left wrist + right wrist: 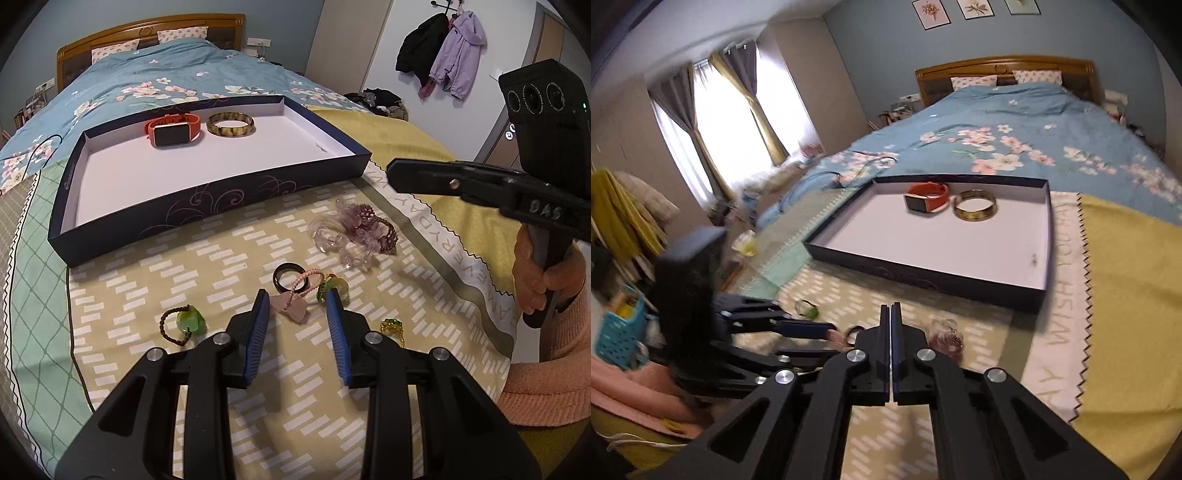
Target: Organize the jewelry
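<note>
A dark box lid [207,206] with a white inside lies on the bed and holds an orange watch [173,130] and a yellowish bangle [231,125]; the lid also shows in the right wrist view [960,280]. My left gripper [297,301] is open, its jaws on either side of a pink stone pendant [291,308] on a pink cord. A black ring [290,282], a green charm [334,286], a green bead bracelet [184,323], a gold-green ring [391,326] and purple and clear bracelets [354,230] lie around it. My right gripper [890,310] is shut and empty, above the cloth.
The jewelry lies on a patterned cloth [207,295] over a yellow blanket [1126,295]. A blue floral duvet [147,81] covers the far bed. Coats [443,51] hang on the wall. A blue basket [620,328] stands on the floor at the left.
</note>
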`<state>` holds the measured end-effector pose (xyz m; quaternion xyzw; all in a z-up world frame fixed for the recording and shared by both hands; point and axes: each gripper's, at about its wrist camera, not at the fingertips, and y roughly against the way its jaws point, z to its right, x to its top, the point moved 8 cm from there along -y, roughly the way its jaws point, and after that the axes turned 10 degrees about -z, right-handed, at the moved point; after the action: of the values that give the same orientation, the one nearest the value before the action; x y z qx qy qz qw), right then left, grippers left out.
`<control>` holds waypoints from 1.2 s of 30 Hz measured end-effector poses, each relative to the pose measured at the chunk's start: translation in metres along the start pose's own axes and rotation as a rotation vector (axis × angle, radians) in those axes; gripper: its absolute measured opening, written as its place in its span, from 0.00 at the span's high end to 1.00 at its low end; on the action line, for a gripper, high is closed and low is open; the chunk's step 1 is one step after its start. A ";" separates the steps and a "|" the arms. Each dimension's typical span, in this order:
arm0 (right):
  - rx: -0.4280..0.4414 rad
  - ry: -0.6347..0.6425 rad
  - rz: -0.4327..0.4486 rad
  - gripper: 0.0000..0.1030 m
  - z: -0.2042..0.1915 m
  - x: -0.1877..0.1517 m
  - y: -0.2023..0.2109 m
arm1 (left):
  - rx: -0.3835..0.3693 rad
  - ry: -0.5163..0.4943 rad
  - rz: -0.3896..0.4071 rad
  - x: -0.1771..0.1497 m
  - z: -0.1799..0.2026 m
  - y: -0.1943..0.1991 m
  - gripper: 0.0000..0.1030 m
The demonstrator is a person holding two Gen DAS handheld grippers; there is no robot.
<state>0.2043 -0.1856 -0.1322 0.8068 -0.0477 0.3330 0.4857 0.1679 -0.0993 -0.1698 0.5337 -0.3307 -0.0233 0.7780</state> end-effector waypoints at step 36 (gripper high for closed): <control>-0.038 -0.044 0.104 0.99 0.020 0.005 0.033 | 0.026 -0.001 0.026 0.006 -0.003 0.007 0.69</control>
<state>0.2044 -0.2177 -0.1105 0.8009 -0.1066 0.3393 0.4817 0.1725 -0.0959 -0.1614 0.5395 -0.3382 -0.0090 0.7710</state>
